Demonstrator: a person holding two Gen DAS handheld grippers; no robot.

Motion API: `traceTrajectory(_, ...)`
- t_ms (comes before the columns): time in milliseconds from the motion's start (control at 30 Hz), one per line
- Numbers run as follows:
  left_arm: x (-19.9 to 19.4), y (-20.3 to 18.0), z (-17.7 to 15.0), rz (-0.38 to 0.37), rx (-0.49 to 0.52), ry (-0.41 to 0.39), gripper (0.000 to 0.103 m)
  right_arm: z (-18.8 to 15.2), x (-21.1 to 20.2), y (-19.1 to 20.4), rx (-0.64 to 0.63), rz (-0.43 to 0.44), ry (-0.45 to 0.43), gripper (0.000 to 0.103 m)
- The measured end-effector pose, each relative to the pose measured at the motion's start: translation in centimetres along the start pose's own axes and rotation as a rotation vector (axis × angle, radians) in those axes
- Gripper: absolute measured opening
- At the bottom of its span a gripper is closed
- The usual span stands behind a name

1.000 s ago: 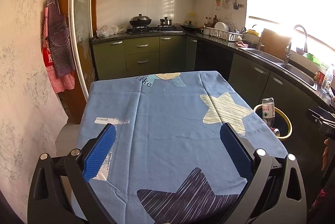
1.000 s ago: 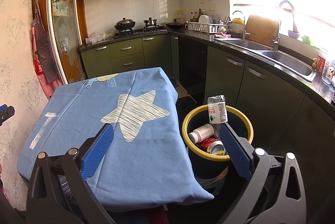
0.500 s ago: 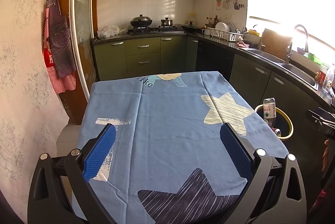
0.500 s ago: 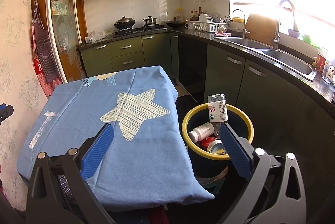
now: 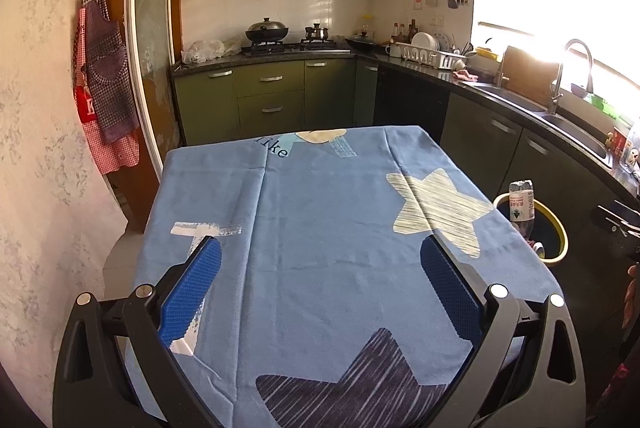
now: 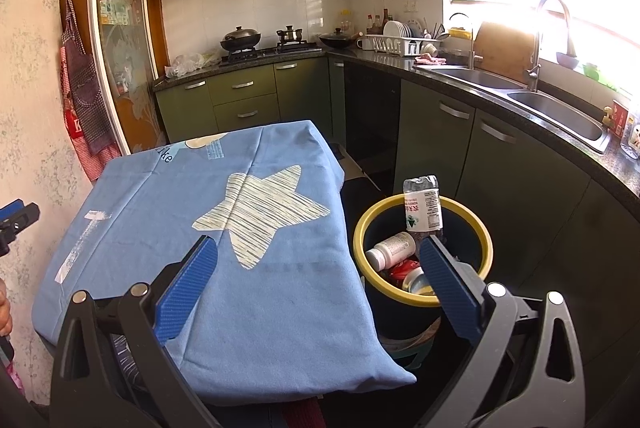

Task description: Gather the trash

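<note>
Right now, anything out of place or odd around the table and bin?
Only the clear plastic bottle: it stands on end in the yellow-rimmed bin, poking above the rim, over a white pill bottle. The blue tablecloth holds nothing loose. No spills visible.

1 bin holding 1 clear bottle, 1 white bottle, 1 can; 1 tablecloth printed with 3 stars; 2 aprons.
</note>
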State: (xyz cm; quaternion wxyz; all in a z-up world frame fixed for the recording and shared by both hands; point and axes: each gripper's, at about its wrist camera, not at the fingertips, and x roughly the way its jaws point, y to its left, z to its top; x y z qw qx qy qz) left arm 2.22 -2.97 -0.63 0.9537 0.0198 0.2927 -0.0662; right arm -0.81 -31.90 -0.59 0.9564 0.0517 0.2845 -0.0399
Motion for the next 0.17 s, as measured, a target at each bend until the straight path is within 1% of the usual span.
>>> traceTrajectory(100, 3.4, 1.0, 0.8, 0.019, -0.003, 0.032, 0.098, 1.0, 2.5, 1.1, -0.034, 0.009, 0.028, 0.096)
traceTrajectory(167, 6.4, 2.1, 1.4, 0.027, -0.013, 0.063, 0.098, 1.8, 4.7, 2.2, -0.061, 0.006, 0.050, 0.096)
